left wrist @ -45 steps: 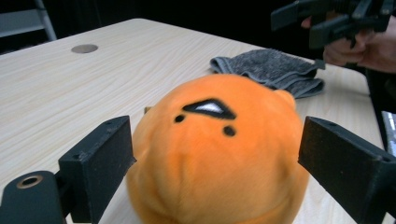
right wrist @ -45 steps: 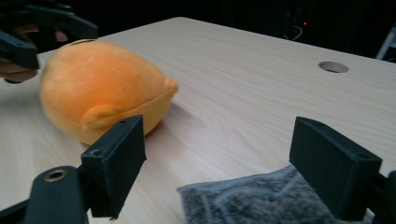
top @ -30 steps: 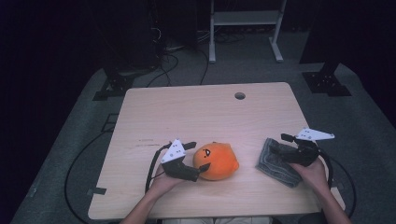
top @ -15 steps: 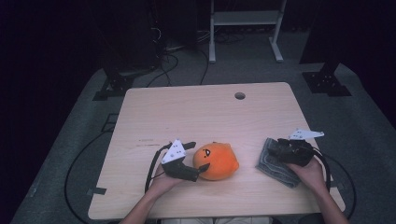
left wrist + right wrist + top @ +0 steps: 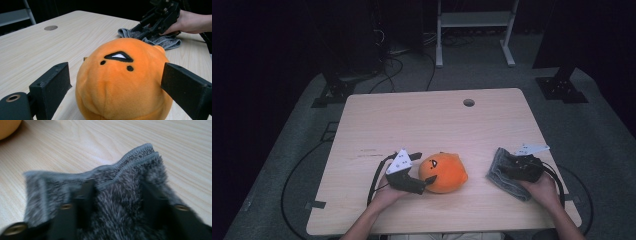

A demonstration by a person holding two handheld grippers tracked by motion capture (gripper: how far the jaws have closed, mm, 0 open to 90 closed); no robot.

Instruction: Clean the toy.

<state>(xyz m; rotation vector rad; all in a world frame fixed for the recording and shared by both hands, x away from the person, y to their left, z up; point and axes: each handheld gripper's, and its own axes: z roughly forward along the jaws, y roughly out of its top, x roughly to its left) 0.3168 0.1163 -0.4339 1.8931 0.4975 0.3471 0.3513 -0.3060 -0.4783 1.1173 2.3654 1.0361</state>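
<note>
An orange plush [image 5: 446,172] with a small black face lies on the wooden table [image 5: 422,125], front centre. My left gripper [image 5: 424,176] is open and straddles it from the left. In the left gripper view the plush [image 5: 120,90] sits between the jaws of that gripper [image 5: 116,75], with a thin gap at the left jaw. A grey towel [image 5: 511,187] lies at the front right. My right gripper [image 5: 513,170] presses down into it. Its jaws have just been closing, and in the right gripper view the towel [image 5: 140,162] bunches into a ridge between the jaws of the gripper [image 5: 118,187].
A round cable hole [image 5: 469,102] sits near the table's far edge. Behind the table stand a white frame [image 5: 474,30] and dark stand bases [image 5: 562,87], with cables [image 5: 297,170] on the grey floor. The towel lies close to the table's right edge.
My right gripper has sunk onto the grey towel and its jaws have narrowed, pinching up the cloth. The left gripper and the plush have not moved.
</note>
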